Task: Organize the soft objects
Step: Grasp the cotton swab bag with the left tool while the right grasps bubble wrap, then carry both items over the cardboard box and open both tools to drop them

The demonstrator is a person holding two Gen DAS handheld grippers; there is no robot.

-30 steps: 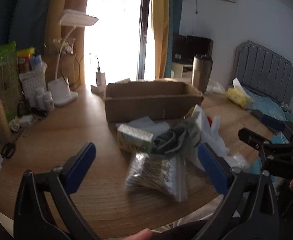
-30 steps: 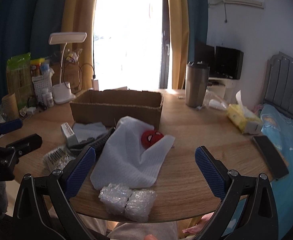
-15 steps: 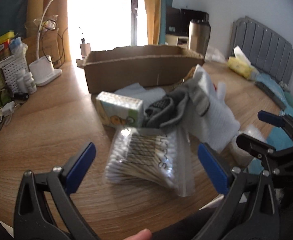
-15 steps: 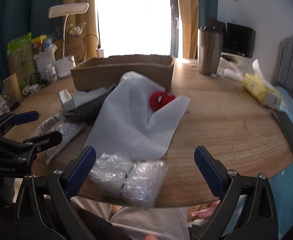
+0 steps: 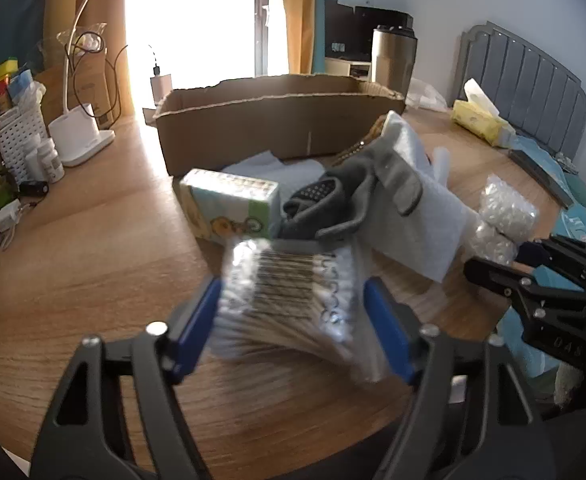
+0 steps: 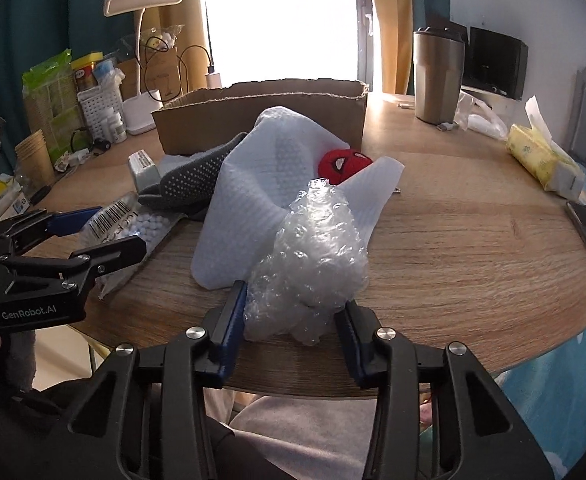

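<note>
My left gripper is closing its jaws, and its blue pads press the sides of a clear bag of cotton swabs near the table's front edge. In the right wrist view my right gripper is also closing, squeezing a wad of bubble wrap that bulges up between its pads. Behind these lie a white foam sheet, a grey dotted sock, a tissue pack and a red masked plush. An open cardboard box stands further back.
A white desk lamp and a basket with bottles stand at the left. At the right are a steel tumbler and a yellow tissue pack. The round wooden table ends just under my grippers, with a bed to its right.
Both grippers sank toward the table and tilted down. Their wide jaws came in: the left onto the cotton swab bag, the right onto the bubble wrap, which bunched upward.
</note>
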